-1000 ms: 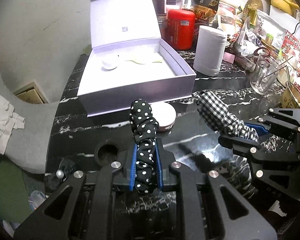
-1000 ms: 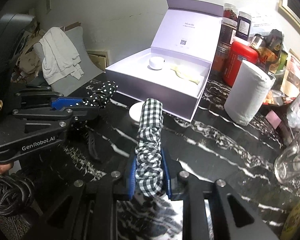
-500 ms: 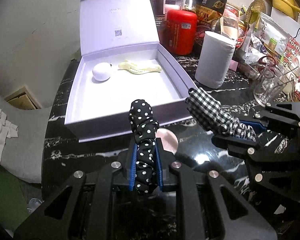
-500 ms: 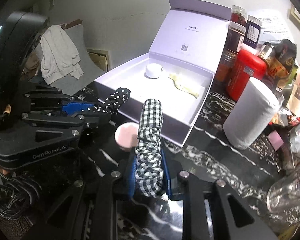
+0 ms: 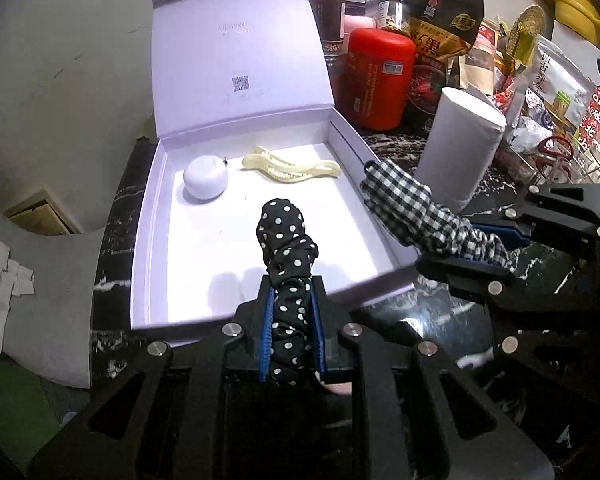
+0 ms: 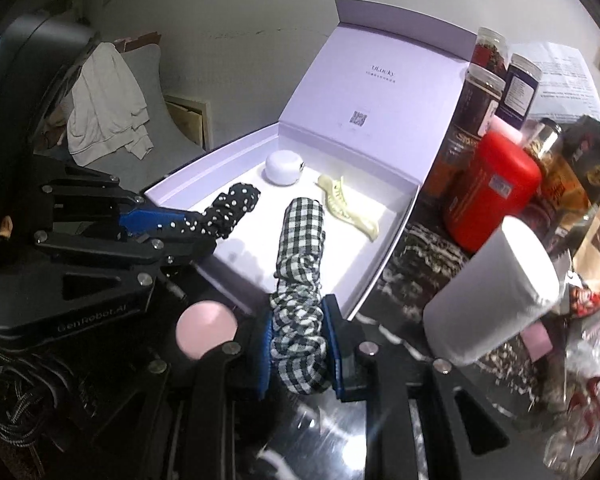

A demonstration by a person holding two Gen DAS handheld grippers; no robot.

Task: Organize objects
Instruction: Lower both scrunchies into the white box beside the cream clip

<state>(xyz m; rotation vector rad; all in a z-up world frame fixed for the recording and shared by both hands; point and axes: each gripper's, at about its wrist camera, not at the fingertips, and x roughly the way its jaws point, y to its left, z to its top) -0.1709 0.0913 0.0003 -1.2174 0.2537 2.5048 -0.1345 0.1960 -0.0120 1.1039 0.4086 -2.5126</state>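
My left gripper (image 5: 290,300) is shut on a black scrunchie with white dots (image 5: 286,240), whose free end hangs over the near part of the open lilac box (image 5: 148,216). My right gripper (image 6: 300,320) is shut on a black-and-white checked scrunchie (image 6: 302,240), which reaches over the box's (image 6: 384,248) near right edge. Inside the box lie a white round case (image 5: 204,178) and a cream hair claw (image 5: 292,166). Each gripper shows in the other's view, the right gripper (image 5: 480,248) at right, the left gripper (image 6: 172,226) at left.
A round pink compact (image 6: 206,330) lies on the black marble table (image 6: 400,280) in front of the box. A white paper roll (image 5: 460,152), a red canister (image 5: 374,78), jars and snack bags crowd the right. A chair with cloth (image 6: 108,104) stands to the left.
Both grippers have carried their scrunchies forward from over the table to over the open box. The pink compact now lies beneath and behind them.
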